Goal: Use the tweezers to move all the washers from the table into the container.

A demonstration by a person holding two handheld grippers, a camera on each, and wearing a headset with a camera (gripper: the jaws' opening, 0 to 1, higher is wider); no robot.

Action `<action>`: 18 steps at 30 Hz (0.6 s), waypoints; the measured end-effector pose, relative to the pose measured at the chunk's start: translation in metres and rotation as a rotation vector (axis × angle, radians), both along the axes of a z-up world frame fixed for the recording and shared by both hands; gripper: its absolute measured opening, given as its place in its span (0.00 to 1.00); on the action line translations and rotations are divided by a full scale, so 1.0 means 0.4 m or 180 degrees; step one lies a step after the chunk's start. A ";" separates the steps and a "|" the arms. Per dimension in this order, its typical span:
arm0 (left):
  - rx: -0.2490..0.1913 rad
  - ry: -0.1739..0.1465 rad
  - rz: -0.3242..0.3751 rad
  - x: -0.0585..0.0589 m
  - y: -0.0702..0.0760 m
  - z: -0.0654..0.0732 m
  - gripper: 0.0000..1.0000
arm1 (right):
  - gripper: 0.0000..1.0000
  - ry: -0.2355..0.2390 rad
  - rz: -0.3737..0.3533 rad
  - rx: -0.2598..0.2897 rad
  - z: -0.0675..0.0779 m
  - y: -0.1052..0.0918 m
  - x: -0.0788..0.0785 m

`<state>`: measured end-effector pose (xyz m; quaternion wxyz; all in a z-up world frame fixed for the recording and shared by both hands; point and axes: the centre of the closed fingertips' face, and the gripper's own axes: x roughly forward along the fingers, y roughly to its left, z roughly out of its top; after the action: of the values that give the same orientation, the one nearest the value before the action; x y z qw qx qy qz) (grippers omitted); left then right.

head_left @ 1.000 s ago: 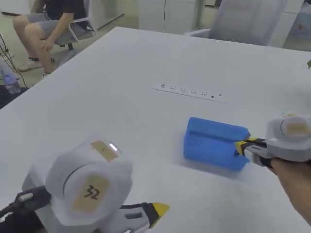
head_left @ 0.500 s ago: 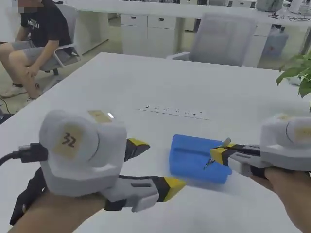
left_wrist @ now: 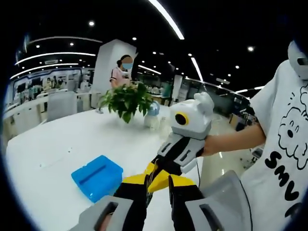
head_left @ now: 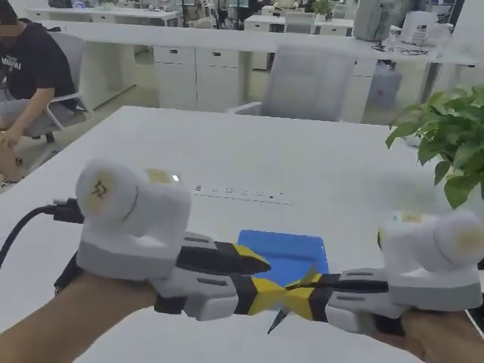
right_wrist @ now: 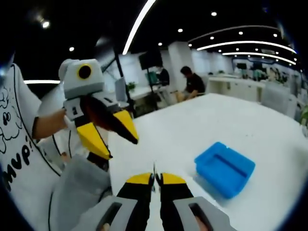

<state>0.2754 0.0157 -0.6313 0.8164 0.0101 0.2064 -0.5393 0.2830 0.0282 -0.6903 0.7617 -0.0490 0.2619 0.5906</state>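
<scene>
The blue container (head_left: 283, 253) lies on the white table (head_left: 151, 151), just behind both grippers; it is also in the left gripper view (left_wrist: 96, 175) and the right gripper view (right_wrist: 224, 168). My right gripper (head_left: 299, 299) points left and is shut on thin metal tweezers (head_left: 276, 324), whose tip hangs down in front of the container. In its own view the tweezers (right_wrist: 154, 169) stick up between the shut right gripper (right_wrist: 156, 179). My left gripper (head_left: 265, 278) points right with its jaws apart and its tips almost touching the right one's. Opposite it, the left gripper (right_wrist: 118, 143) stands open.
A socket strip (head_left: 242, 193) is set into the table behind the container. A grey office chair (head_left: 310, 83) stands at the far edge and a green plant (head_left: 446, 144) at the right. A person sits at the far left (head_left: 23, 68).
The head camera has tilted up. Both grippers have risen and come together; the right one, with the tweezers, has drawn back from over the container towards me.
</scene>
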 end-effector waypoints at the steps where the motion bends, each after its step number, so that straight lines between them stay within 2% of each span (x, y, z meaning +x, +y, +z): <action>1: -0.0068 0.0014 -0.0049 -0.002 -0.008 0.007 0.12 | 0.02 -0.0014 0.0043 0.0009 0.004 0.001 -0.008; 2: -0.0108 0.0052 -0.0070 -0.004 -0.012 0.011 0.12 | 0.02 -0.0030 0.0089 0.0017 0.008 0.002 -0.016; 4: -0.0094 0.0106 -0.0195 -0.009 -0.022 0.009 0.13 | 0.02 -0.0026 0.0145 0.0014 0.018 0.005 -0.035; 7: 0.0008 0.0090 -0.0375 -0.018 -0.034 -0.001 0.13 | 0.02 -0.0010 0.0319 -0.0008 0.026 0.007 -0.064; 10: 0.0030 0.0110 -0.0614 -0.033 -0.061 -0.003 0.11 | 0.02 -0.0046 0.0390 -0.0031 0.029 0.009 -0.076; 11: 0.0063 0.0110 -0.0654 -0.036 -0.064 -0.006 0.10 | 0.02 -0.0038 0.0407 -0.0035 0.029 0.009 -0.078; 12: 0.0129 0.0090 -0.0795 -0.048 -0.069 -0.012 0.08 | 0.02 -0.0029 0.0443 -0.0024 0.031 0.010 -0.083; 16: 0.0123 0.0132 -0.0873 -0.055 -0.083 -0.009 0.00 | 0.02 -0.0022 0.0546 -0.0051 0.029 0.012 -0.099; 18: 0.0175 0.0093 -0.0917 -0.060 -0.084 -0.012 0.00 | 0.02 -0.0035 0.0565 -0.0063 0.026 0.012 -0.100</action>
<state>0.2513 -0.0179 -0.6360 0.7268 0.0541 0.2293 -0.6452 0.2429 0.0328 -0.6797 0.7072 -0.0828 0.2582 0.6529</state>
